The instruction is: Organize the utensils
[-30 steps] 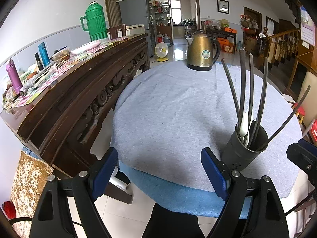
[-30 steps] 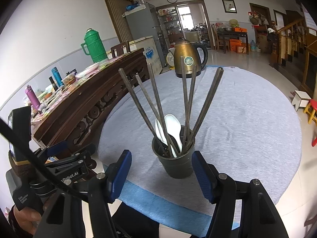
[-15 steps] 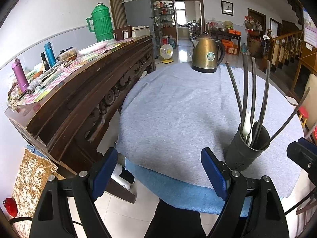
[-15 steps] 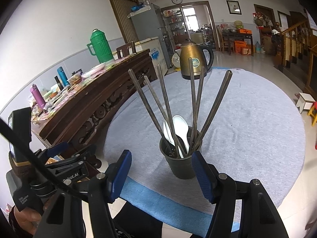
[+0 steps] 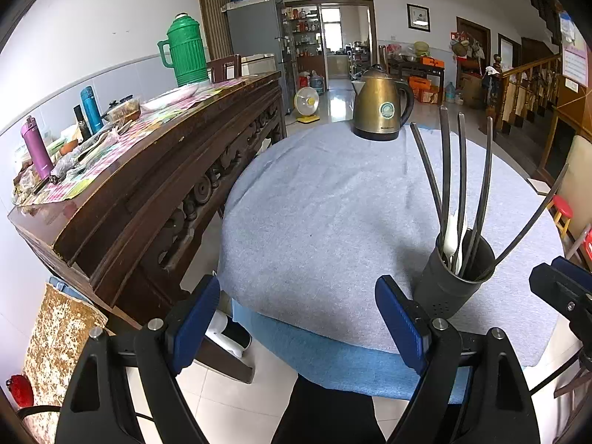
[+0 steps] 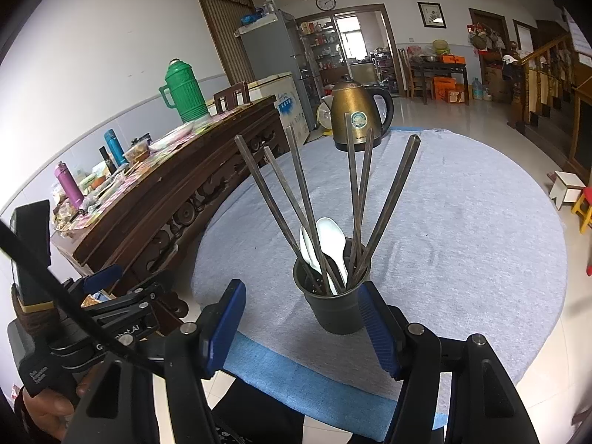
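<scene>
I read this as the end of the job, or the pause before it starts — every utensil I can see already stands in the dark holder cup (image 6: 335, 301), low and centre in the right wrist view, at the near edge of the round table (image 6: 462, 222). My right gripper (image 6: 303, 325) sits just short of the cup with its blue pads spread on either side and nothing pinched; the right-hand pad overlaps the cup's side in the picture, but I cannot tell whether it touches. My left gripper (image 5: 296, 318) hangs at the bottom of its own frame, spread wide and empty, over the table's near edge, with the cup off to its lower right.

If anything is left, I judge it would be squaring the cup — a grip low on its wall, since the tall contents could tip it.

The chopsticks (image 6: 355, 192) are long, dull grey rods, square-ended and fanned outward. Two white spoons (image 6: 331, 236), smooth and glossy, nest among them. The cup is matt, tapered, with small holes near its base. The table cover is a soft grey felt-like cloth over a blue layer. A brassy kettle (image 6: 355, 111) stands in the upper centre, well apart.
</scene>
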Tool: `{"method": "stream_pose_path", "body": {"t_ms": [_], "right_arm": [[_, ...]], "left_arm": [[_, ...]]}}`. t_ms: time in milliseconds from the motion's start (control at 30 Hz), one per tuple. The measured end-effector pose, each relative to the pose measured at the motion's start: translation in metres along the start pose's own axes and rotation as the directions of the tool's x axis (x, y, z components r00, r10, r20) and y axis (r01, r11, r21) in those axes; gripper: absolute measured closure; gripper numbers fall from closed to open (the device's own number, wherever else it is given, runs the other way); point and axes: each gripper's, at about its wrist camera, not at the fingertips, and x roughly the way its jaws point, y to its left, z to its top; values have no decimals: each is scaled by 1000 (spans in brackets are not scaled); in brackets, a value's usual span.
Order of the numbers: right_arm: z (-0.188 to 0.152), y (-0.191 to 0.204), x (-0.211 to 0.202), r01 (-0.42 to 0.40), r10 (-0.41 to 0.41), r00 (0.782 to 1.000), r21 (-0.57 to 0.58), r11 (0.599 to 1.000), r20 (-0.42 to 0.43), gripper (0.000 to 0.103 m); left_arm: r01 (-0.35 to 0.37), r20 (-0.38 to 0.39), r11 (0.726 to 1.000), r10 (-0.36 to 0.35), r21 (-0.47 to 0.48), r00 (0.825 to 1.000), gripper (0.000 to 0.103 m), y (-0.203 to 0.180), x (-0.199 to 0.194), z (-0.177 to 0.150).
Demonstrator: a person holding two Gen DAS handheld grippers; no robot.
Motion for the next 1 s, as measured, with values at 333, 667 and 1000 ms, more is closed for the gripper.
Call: {"method": "stream_pose_path", "body": {"t_ms": [333,667,1000], "right_arm": [[0,-6,9,-3,3,1000,11,1000,-20,36],[-3,-23,27,1,1,999,46,999,-53,36],[-9,-58,37,66,-62,996,73,995,-60,36]], "left_arm": [[-2,-17,1000,2,4,1000,17,-3,9,1],[-1,-56,1000,3,24,998,17,-14,28,3],[23,-74,999,-20,46,997,17,-23,47,9]]}}
